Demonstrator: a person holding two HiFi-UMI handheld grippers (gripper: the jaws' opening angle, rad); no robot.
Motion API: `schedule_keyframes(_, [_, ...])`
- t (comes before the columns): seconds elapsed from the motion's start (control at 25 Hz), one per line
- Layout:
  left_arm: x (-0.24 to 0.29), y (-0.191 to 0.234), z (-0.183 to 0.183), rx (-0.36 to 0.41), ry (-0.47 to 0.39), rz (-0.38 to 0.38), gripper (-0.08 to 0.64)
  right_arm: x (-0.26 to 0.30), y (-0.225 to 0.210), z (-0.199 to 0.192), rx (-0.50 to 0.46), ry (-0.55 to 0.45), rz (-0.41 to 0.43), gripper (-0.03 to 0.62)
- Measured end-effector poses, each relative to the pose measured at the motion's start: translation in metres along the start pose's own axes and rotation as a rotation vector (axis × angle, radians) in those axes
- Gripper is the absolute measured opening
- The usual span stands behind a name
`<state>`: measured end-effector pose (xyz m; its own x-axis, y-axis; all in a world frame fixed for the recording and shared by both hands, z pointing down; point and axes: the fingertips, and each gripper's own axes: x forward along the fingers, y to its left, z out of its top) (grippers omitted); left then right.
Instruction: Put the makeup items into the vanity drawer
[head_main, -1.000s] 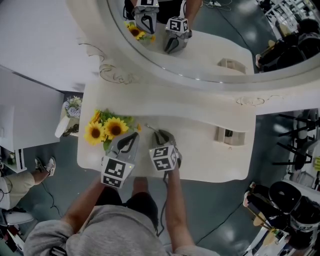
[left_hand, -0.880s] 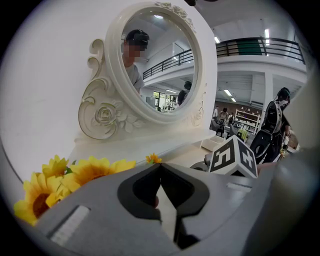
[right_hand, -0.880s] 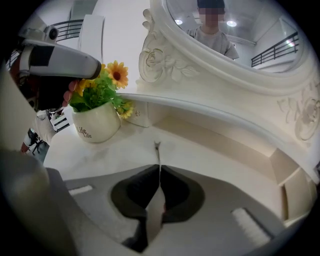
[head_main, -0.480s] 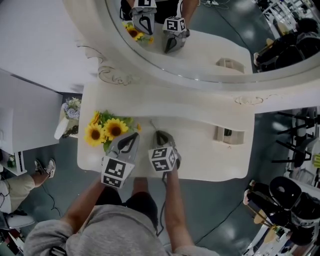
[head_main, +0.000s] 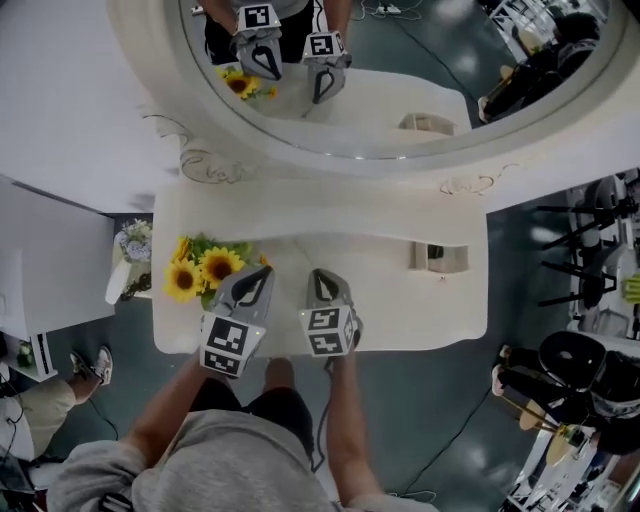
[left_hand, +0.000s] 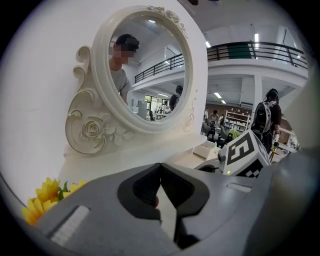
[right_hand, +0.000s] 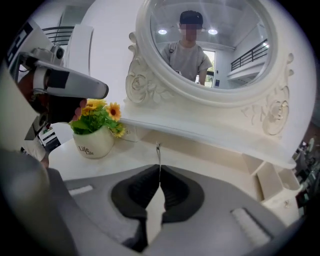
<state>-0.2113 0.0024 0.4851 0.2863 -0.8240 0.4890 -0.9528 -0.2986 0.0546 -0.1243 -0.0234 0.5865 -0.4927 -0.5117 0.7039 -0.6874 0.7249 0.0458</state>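
My right gripper (right_hand: 159, 167) is shut on a thin makeup stick (right_hand: 158, 151), whose tip pokes out past the jaw tips above the tabletop. In the head view the right gripper (head_main: 318, 274) hovers over the front middle of the white vanity table (head_main: 400, 305). Just to its left, my left gripper (head_main: 262, 272) sits beside the sunflowers (head_main: 205, 268). The left gripper (left_hand: 160, 166) has its jaws together with nothing between them. A small open drawer box (head_main: 438, 257) stands on the table to the right, also in the right gripper view as the drawer box (right_hand: 270, 182).
A big oval mirror (head_main: 400, 60) in a carved white frame rises behind the table. The sunflowers stand in a white pot (right_hand: 93, 141) at the left. The table's front edge lies just under both grippers. Racks and gear crowd the floor at the right.
The thin stick lay on the table ahead of the right gripper; that gripper has since shut on it and lifted it. The left gripper has barely moved.
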Motion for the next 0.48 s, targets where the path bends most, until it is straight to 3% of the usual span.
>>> schedule_keyframes(0.48, [0.004, -0.061, 0.045, 0.123, -0.08, -0.173, 0.011, -0.093, -0.044, -0.007, 0.209, -0.117, -0.224, 0.009])
